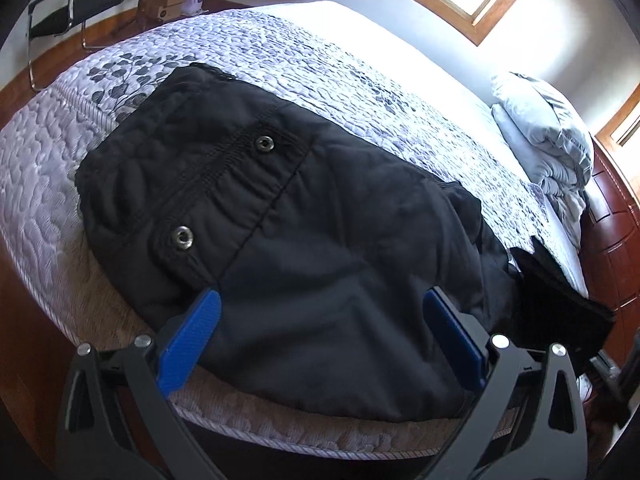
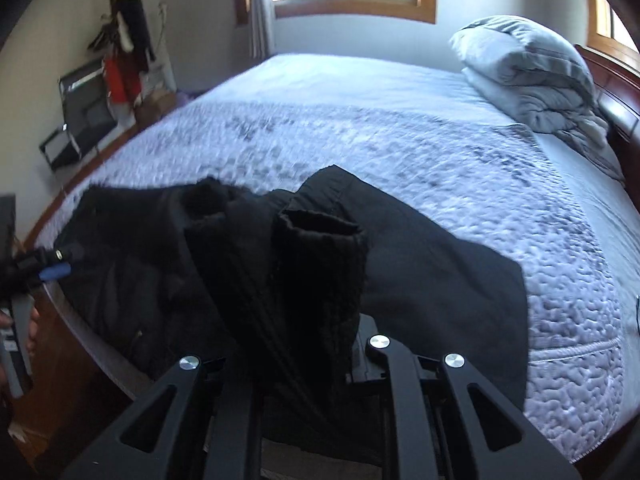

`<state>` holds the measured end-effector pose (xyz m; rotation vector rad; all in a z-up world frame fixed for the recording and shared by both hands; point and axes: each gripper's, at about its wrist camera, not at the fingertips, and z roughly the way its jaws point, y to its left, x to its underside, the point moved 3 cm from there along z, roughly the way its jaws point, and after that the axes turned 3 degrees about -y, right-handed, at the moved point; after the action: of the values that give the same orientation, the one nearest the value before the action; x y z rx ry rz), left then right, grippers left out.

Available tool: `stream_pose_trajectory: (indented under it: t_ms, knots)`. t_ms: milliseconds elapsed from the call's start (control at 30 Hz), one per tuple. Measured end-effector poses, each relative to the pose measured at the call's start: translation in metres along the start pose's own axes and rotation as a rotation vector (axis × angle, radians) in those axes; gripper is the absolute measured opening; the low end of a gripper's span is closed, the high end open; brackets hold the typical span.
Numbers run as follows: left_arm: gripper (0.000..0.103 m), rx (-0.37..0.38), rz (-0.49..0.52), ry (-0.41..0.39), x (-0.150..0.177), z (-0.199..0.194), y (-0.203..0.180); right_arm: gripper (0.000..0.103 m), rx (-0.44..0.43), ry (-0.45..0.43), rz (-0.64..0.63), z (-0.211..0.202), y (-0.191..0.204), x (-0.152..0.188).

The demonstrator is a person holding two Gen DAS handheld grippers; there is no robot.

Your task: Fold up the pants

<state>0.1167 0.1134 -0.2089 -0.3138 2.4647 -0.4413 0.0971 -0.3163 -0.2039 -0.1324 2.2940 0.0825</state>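
Far left: a black chair [image 1: 60, 12] on the wood floor beyond a bed [image 1: 360, 92] under a grey leaf-print quilt. Left gripper [image 1: 320, 320] hovering low at the near bed edge with blue fingers [image 1: 192, 336] spread wide, holding nothing, over the waistband end of the black pants [image 1: 280, 240], laid flat with two metal snaps facing up. Further right, right gripper [image 2: 316, 344] clamped on a bunched pant leg [image 2: 320, 264], fingers hidden under the cloth, cuff lifted above the rest of the garment; folded grey duvet [image 2: 532, 76] by the headboard at far right.
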Motion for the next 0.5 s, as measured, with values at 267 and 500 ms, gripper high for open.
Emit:
stream_pose_trajectory:
  t_ms: [267, 500]
  knots:
    - [0.101, -0.005, 0.008, -0.004, 0.001, 0.001, 0.000, 0.015, -0.022, -0.001, -0.150, 0.003, 0.069, 0.012]
    - [0.101, -0.001, 0.003, -0.001, 0.002, 0.001, 0.000, 0.031, -0.042, 0.075, -0.190, 0.029, 0.086, 0.033]
